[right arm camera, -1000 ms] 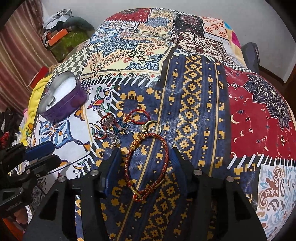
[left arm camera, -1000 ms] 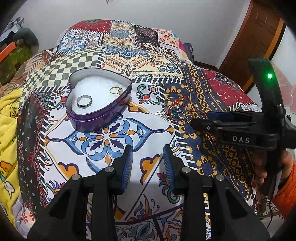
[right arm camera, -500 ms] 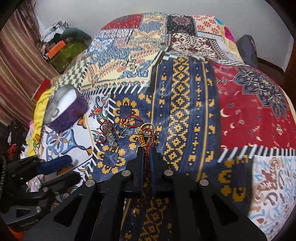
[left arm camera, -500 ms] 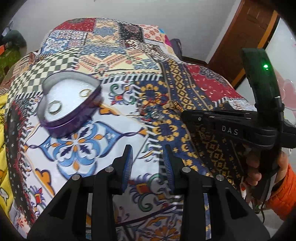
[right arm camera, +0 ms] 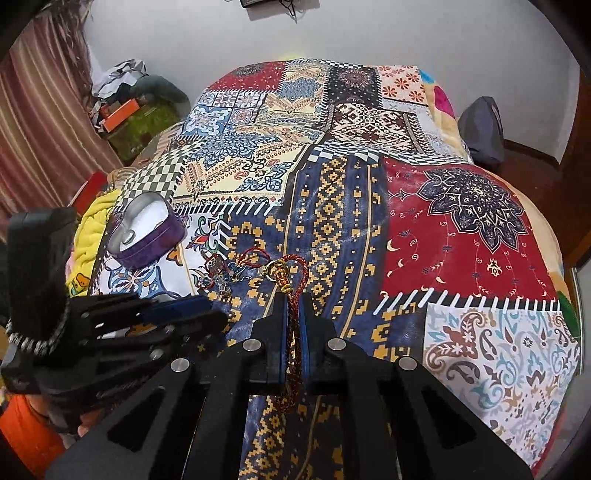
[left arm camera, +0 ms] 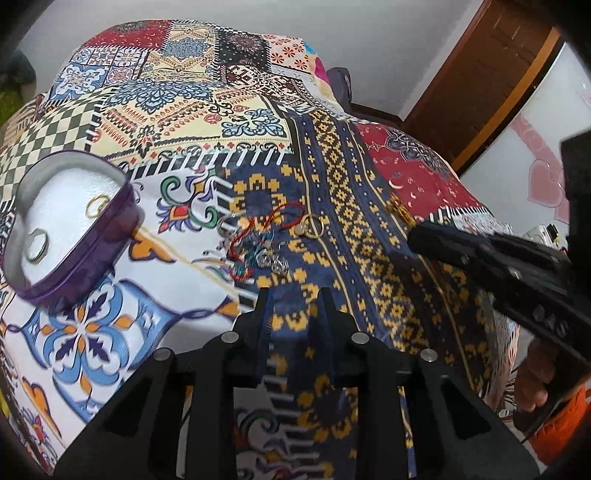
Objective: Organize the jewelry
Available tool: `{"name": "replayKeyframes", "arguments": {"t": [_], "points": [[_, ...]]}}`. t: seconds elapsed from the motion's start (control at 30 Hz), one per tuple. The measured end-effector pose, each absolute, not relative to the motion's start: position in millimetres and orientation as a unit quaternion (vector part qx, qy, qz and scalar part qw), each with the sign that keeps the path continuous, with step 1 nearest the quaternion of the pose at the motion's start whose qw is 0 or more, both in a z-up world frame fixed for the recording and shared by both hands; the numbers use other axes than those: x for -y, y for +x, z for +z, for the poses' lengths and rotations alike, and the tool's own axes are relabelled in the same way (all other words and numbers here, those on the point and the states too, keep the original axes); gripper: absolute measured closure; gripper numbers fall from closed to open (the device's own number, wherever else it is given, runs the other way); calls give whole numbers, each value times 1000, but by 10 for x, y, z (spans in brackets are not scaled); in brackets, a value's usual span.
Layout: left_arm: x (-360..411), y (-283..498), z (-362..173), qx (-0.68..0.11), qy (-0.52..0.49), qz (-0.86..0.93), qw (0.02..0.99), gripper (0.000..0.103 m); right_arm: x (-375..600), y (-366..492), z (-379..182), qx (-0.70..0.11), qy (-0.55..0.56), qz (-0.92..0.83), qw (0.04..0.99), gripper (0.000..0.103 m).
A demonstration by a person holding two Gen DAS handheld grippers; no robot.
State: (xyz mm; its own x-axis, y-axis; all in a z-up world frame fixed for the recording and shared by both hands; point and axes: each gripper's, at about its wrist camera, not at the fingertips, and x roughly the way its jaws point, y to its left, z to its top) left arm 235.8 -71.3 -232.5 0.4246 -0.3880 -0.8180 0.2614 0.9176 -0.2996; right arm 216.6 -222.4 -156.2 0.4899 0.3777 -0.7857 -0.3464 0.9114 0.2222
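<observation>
Since we want it carried over without tangling, we've got the right gripper (right arm camera: 293,314) pinched tight on the braided red bracelet (right arm camera: 295,280), its gold clasp dangling just right of the leftover jewelry pile (right arm camera: 221,271). Our left gripper (left arm camera: 293,306) hovers with its fingers apart, holding nothing, just this side of that pile. Left of the pile sits the purple heart tin (left arm camera: 92,236), white-lined, with a gold ring (left arm camera: 96,204) and a silver ring (left arm camera: 37,245) inside.

A home bedroom: a bed under a patchwork-print bedspread (right arm camera: 332,192), a striped curtain (right arm camera: 40,122) beside piled clothes (right arm camera: 125,79), a wooden door (left arm camera: 491,70), and a plain white wall (right arm camera: 332,33).
</observation>
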Motion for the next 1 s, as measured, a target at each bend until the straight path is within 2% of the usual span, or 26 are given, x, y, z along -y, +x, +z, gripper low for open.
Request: {"name": "replayKeyframes", "arguments": {"t": [0.2,0.33,0.43,0.6,0.63,1.0], "points": [[763,2489,-2363,-504,-65,-175,844,82,2251,2153,-1541,-452,26,215,865,98],[798,2516,-2385,-502,-51,-159,849,96,2246,2149,-1557,-451,25,215,866,98],[767,2517,-2388,-502,-57,-156,849,100,2241,2132,-1571,-452,23,216,865,98],[710,2434,-2362,-501,-62,-157,849,100,2258,2107,-1547,-451,25,216,866,98],[700,2418,-2353,-500,-61,-157,849,103,2257,2100,-1534,-450,25,216,866,98],[572,2151,-2197,-488,-53,-158,857,103,2170,2006,-1408,-438,26,223,870,98]]}}
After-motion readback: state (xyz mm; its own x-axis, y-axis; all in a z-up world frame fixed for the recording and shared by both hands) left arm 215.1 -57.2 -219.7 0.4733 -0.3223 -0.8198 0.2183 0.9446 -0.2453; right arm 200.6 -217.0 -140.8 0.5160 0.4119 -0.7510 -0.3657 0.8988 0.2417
